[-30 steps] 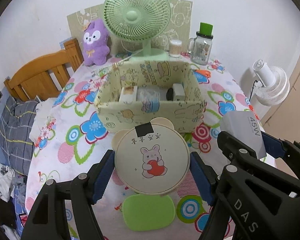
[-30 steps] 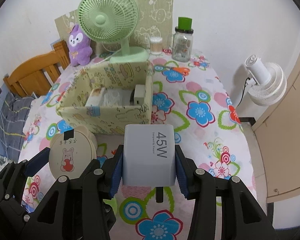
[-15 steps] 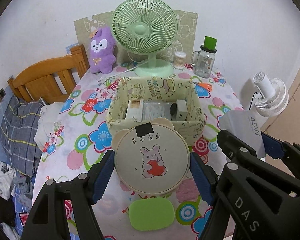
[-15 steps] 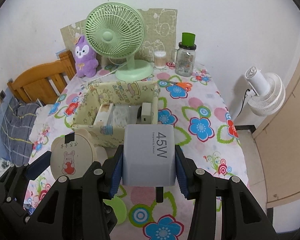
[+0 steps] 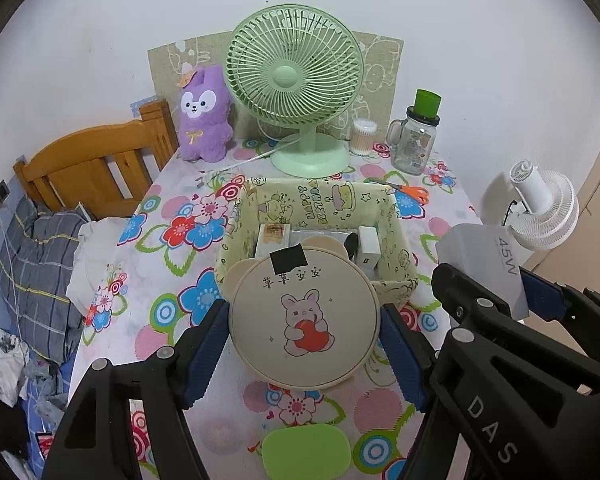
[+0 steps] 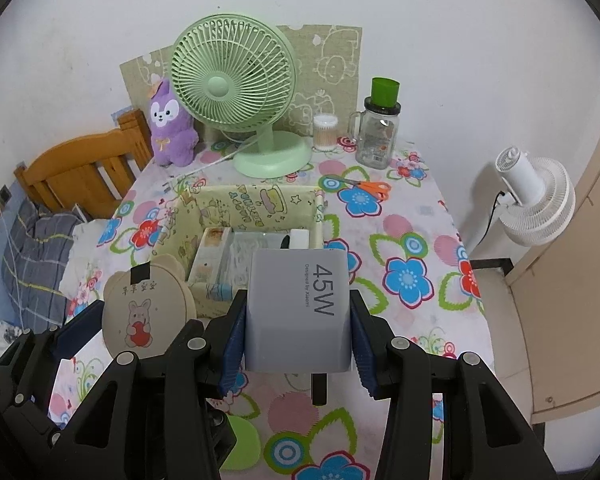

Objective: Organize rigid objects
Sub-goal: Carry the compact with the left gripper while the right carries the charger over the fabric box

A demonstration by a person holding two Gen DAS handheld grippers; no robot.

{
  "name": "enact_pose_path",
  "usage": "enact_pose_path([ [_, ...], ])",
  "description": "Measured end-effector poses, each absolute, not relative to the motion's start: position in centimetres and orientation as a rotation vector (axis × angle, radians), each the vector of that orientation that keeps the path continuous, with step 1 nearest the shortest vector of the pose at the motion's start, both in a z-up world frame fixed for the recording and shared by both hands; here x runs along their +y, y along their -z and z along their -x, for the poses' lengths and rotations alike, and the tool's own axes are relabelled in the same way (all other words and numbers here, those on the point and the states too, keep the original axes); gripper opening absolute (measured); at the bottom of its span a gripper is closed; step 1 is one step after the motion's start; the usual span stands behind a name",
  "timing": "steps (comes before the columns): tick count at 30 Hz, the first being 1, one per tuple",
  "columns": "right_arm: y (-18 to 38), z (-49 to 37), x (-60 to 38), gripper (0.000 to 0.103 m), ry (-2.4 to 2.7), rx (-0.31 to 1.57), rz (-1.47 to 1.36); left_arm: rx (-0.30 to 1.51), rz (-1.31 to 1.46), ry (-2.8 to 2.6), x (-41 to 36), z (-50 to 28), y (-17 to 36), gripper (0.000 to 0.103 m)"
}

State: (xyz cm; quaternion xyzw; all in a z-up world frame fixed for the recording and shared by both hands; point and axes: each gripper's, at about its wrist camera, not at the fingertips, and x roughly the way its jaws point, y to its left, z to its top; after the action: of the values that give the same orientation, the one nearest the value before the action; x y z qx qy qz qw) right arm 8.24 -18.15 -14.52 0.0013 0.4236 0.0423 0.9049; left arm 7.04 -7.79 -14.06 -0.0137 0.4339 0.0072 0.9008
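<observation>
The left gripper (image 5: 303, 354) squeezes a round bunny case (image 5: 303, 322) by its sides. The right gripper (image 6: 298, 338) pinches a gray 45W charger (image 6: 298, 316) on its flat sides. Both things look hard and light, and the smooth charger could slip. Just ahead of both grippers sits the yellow cloth bin (image 5: 312, 200), with a small box (image 5: 272, 238) and a white plug (image 5: 369, 246) inside.
</observation>
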Motion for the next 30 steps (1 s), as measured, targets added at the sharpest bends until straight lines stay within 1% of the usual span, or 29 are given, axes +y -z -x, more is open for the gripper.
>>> enact_pose_path([
  [30,18.8,-18.4,-16.2,0.05,-0.069,0.941,-0.014,0.964,0.037,-0.01,-5.6,-16.5,18.5,0.076],
])
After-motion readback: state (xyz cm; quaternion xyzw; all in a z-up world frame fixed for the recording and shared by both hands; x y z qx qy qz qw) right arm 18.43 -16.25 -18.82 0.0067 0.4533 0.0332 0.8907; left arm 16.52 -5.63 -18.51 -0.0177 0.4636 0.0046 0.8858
